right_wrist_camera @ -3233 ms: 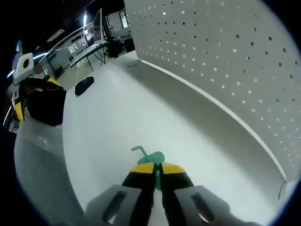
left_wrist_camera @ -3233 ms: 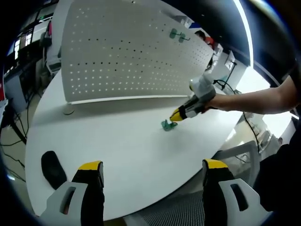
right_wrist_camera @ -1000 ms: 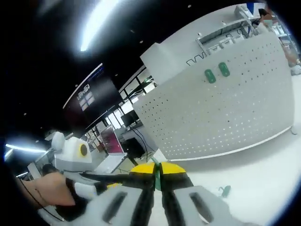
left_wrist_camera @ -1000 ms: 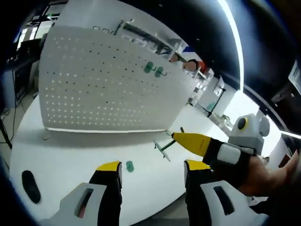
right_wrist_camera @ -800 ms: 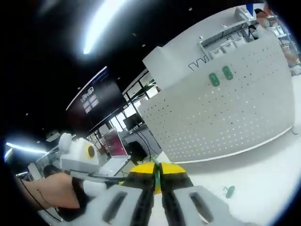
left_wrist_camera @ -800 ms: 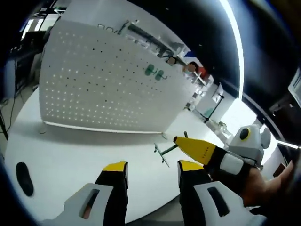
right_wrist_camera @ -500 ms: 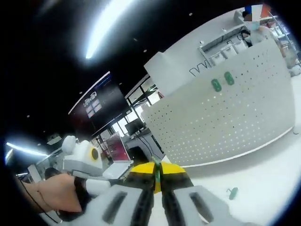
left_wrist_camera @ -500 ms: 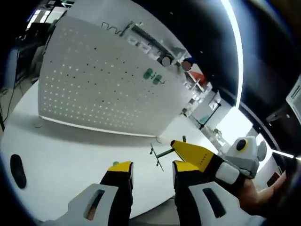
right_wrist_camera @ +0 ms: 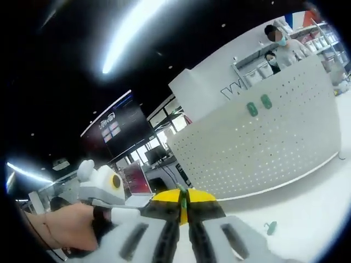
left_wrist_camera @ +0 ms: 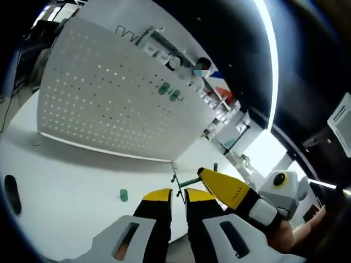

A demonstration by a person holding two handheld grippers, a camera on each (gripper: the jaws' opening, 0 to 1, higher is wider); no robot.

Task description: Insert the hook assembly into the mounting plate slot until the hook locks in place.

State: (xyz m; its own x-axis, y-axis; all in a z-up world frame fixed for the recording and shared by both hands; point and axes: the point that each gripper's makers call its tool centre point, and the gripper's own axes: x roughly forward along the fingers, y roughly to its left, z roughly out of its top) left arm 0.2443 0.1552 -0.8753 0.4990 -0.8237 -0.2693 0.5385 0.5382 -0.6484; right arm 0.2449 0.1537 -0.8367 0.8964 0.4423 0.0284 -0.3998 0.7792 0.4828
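Note:
A green hook with a crossbar at its near end hangs in the air above the white table. My right gripper comes in from the right, shut on the hook's far end. My left gripper has its jaws drawn close, a narrow gap between them, with the crossbar just at that gap; whether they touch it I cannot tell. In the right gripper view my right gripper is shut on a green sliver of the hook. The white pegboard stands upright behind, with two green pieces mounted on it.
A small green part lies loose on the table; it is the green part at lower right in the right gripper view. A black object rests at the table's left edge. Two people stand behind the pegboard.
My left jaws have closed from wide apart to a narrow gap at the hook's crossbar. The right gripper lifted the hook off the table earlier and still holds it. Both views tilted upward.

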